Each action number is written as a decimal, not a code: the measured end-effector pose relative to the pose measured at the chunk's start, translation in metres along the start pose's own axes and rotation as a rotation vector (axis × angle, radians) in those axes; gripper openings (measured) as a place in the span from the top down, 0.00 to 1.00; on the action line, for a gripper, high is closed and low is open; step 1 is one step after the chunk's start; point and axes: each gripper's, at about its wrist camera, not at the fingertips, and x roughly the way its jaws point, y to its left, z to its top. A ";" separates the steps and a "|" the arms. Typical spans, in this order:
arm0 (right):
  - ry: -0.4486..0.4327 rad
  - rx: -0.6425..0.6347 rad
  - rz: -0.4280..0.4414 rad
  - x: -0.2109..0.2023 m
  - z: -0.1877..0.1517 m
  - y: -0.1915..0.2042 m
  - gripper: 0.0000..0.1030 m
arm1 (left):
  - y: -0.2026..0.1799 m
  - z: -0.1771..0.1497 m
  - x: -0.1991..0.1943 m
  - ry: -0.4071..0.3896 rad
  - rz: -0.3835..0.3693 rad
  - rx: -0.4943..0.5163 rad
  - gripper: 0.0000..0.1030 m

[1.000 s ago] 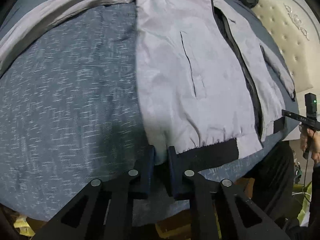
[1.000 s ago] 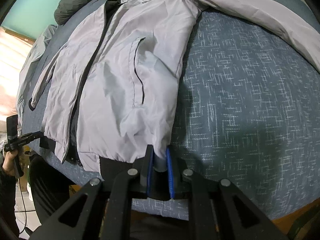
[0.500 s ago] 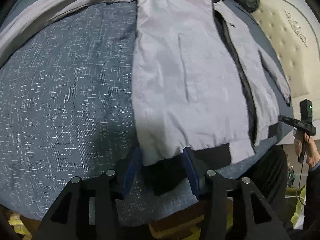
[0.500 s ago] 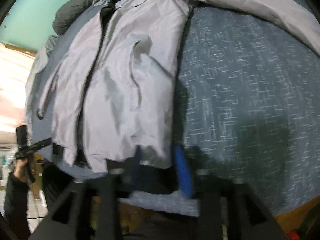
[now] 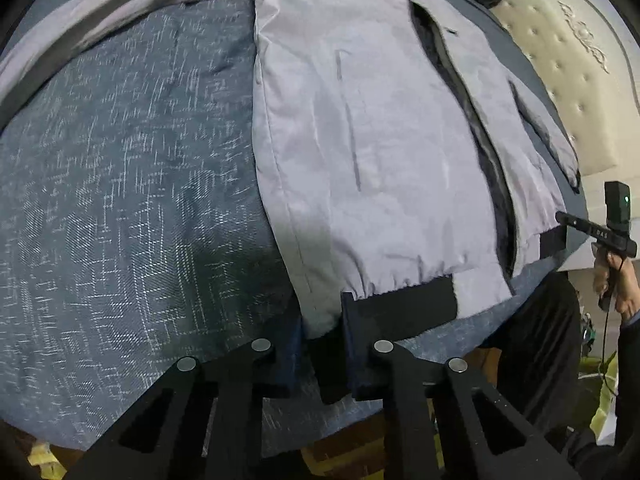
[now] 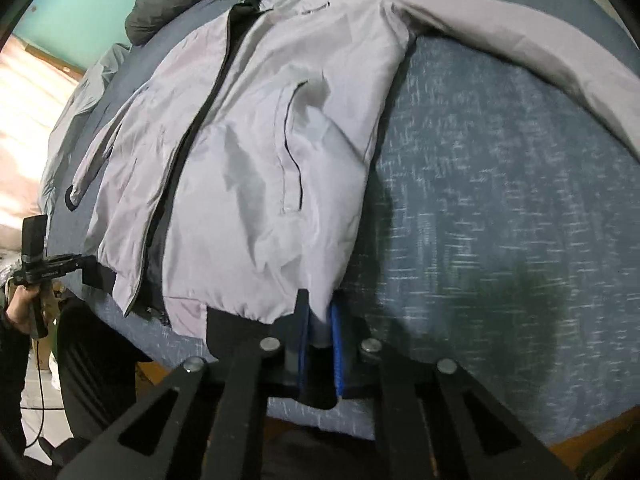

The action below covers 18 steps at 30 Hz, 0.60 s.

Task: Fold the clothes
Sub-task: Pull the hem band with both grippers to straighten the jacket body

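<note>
Both tools are pinching the bottom hem of the grey jacket [image 5: 372, 152] right now, one at each lower corner, and their jaws have just been closing with the fabric between them. The left tool [image 5: 322, 344], bottom centre of its view, is clamping the hem corner where grey cloth meets the black waistband. The right tool [image 6: 318, 344], bottom centre of its own view, is gripping the opposite corner between its blue pads. The jacket is lying front-up and unzipped on the blue bed [image 5: 120, 160], stretching away towards the top of both frames, one sleeve [image 6: 520, 40] reaching out sideways. Holding both corners is likely keeping the hem taut and level, ready for lifting it up over the body for a fold.
</note>
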 end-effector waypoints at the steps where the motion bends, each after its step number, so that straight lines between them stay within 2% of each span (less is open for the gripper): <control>1: 0.000 -0.006 -0.005 -0.005 -0.001 -0.001 0.92 | -0.003 -0.002 -0.004 -0.001 -0.003 0.006 0.84; 5: 0.025 -0.022 -0.047 -0.008 -0.003 0.000 0.92 | -0.016 -0.013 -0.013 0.017 -0.012 0.033 0.84; 12: 0.109 0.019 -0.108 0.010 -0.010 -0.016 0.92 | 0.008 -0.037 0.007 0.066 0.000 0.002 0.83; 15: 0.085 0.043 -0.109 0.003 -0.005 -0.019 0.89 | 0.013 -0.035 0.002 0.045 -0.006 -0.023 0.77; 18: 0.025 0.062 -0.123 -0.021 0.008 -0.023 0.85 | 0.011 -0.029 -0.016 0.008 0.006 -0.002 0.70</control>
